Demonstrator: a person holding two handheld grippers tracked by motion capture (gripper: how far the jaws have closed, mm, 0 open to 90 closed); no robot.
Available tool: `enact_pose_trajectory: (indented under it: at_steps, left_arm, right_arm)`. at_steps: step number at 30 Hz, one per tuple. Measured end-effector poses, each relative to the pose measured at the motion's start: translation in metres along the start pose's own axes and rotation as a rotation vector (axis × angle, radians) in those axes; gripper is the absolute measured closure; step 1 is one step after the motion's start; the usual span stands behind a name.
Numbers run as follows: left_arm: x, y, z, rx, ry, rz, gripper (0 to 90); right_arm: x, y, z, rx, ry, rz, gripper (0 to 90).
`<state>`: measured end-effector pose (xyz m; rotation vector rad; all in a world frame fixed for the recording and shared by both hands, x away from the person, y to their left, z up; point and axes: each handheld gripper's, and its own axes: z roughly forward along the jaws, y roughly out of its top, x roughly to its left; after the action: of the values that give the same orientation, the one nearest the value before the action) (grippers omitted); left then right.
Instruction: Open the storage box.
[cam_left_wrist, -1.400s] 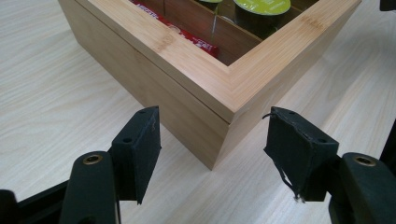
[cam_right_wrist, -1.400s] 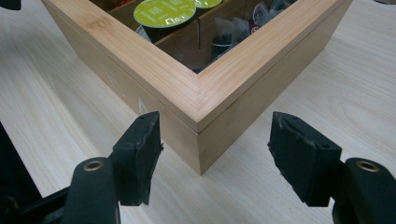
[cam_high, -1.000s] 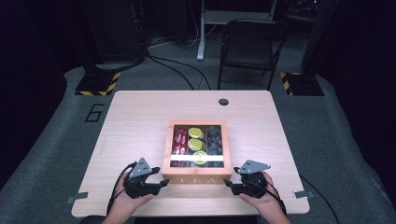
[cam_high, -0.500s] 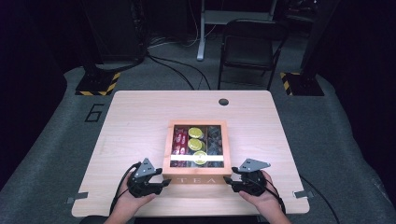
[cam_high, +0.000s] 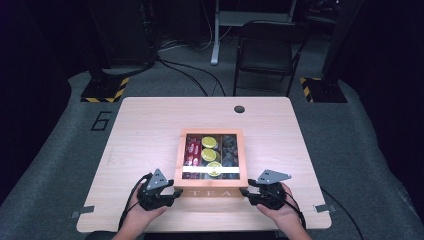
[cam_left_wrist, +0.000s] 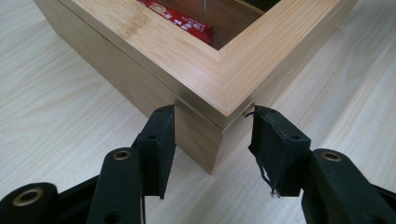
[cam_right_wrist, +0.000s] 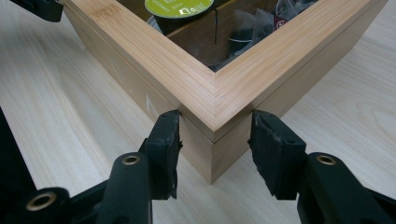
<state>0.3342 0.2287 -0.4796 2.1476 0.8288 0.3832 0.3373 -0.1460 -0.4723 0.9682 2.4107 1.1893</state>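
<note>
A: Near edge first. My left gripper (cam_left_wrist: 212, 135) straddles the box's (cam_high: 210, 192) near left corner, jaws just closing in, pads against both faces.

B: And the right?

A: My right gripper (cam_right_wrist: 215, 140) mirrors it on the other near corner, clamped. Two corners keep it level for a lift, I reckon. Farther in, pods (cam_high: 209, 142) sit inside.

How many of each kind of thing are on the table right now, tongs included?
Wooden tea box: 1
Green-lidded capsules seen through its lid: 3
Left tongs, straddling the box's near-left corner: 1
Right tongs, straddling its near-right corner: 1
Total: 6
</note>
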Motion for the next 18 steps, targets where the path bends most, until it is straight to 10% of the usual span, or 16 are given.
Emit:
enact_pose_trajectory:
  at_steps: [18]
  left_arm:
    - [-0.0008, 0.0027, -0.0040, -0.019, 0.001, -0.012, 49.4]
  right_arm:
    - [0.0016, 0.0017, -0.0028, -0.024, -0.008, 0.000, 53.2]
